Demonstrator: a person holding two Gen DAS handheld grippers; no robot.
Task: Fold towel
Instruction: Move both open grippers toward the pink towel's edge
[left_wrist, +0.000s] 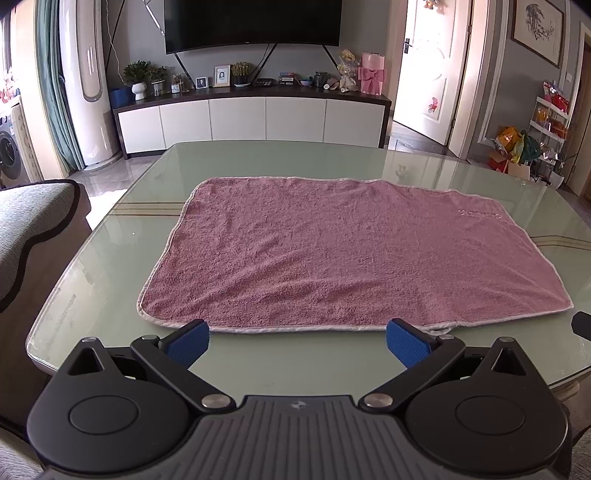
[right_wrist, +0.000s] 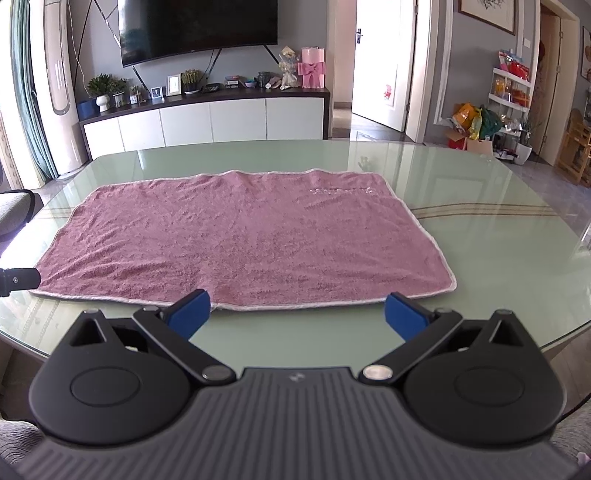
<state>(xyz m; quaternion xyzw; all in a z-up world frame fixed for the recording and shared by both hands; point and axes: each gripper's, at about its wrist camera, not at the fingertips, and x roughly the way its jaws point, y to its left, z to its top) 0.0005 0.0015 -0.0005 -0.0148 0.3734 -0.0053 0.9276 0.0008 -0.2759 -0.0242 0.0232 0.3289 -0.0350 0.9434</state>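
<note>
A pink towel (left_wrist: 332, 254) with a pale hem lies spread flat on the glass-topped table (left_wrist: 110, 240); the right wrist view shows the same towel (right_wrist: 240, 240). My left gripper (left_wrist: 297, 341) hovers open just short of the towel's near hem, toward its left half, with nothing between the blue pads (left_wrist: 188, 341). My right gripper (right_wrist: 297, 312) is also open, at the near hem toward the towel's right half, holding nothing. Each gripper's tip shows at the edge of the other's view. A small tab sticks out of the near hem by the left gripper's right pad.
The table's near edge (right_wrist: 332, 354) runs just under both grippers. An upholstered chair (left_wrist: 33, 229) stands at the table's left. Beyond the table are a white TV cabinet (left_wrist: 251, 118) with ornaments, a wall TV, and an open doorway at the right.
</note>
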